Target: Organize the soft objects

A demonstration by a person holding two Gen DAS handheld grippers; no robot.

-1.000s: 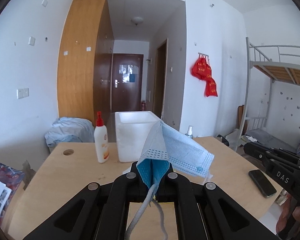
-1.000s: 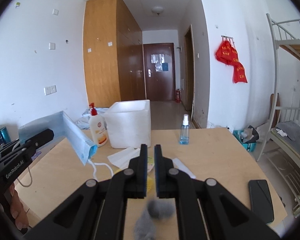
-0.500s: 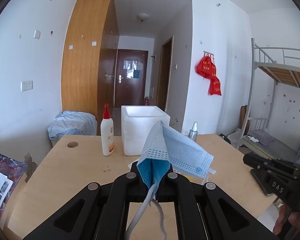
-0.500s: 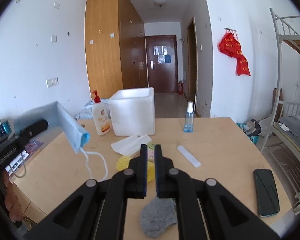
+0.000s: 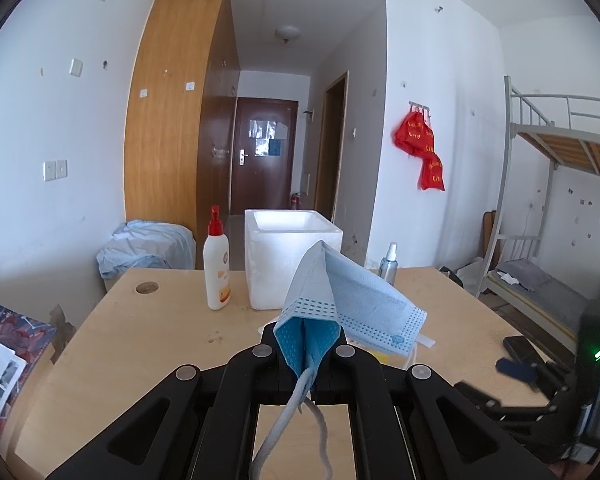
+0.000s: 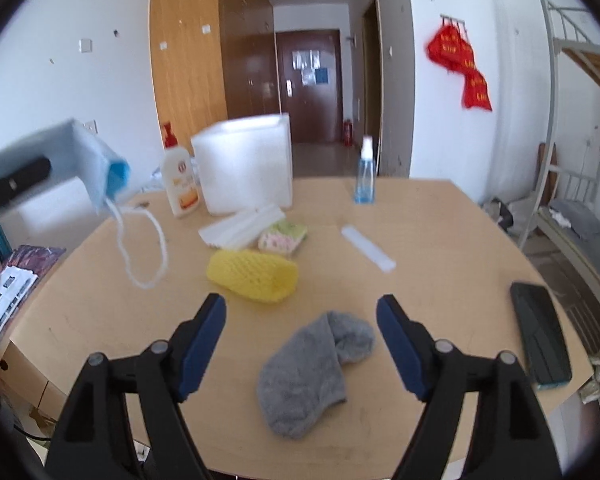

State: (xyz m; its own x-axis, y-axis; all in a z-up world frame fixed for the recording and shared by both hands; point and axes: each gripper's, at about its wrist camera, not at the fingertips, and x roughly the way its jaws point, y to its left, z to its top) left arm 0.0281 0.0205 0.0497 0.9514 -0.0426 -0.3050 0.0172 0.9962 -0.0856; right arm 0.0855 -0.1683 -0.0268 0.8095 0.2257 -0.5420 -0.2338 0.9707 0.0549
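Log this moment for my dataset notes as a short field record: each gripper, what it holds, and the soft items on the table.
left gripper: shut on blue face mask, held above the table
right gripper: jaws just opened wide, nothing between the pads, poised above the grey sock
soft items lying on the table: grey sock, yellow mesh sponge, pink-green cloth
likely container: white foam box, at the far side

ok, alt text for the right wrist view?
The right gripper, open, its jaws just having been opening, hovers over a grey sock lying on a wooden table. Beyond lie a yellow sponge, a white foam box and a phone; at left, the left gripper holds a blue mask.
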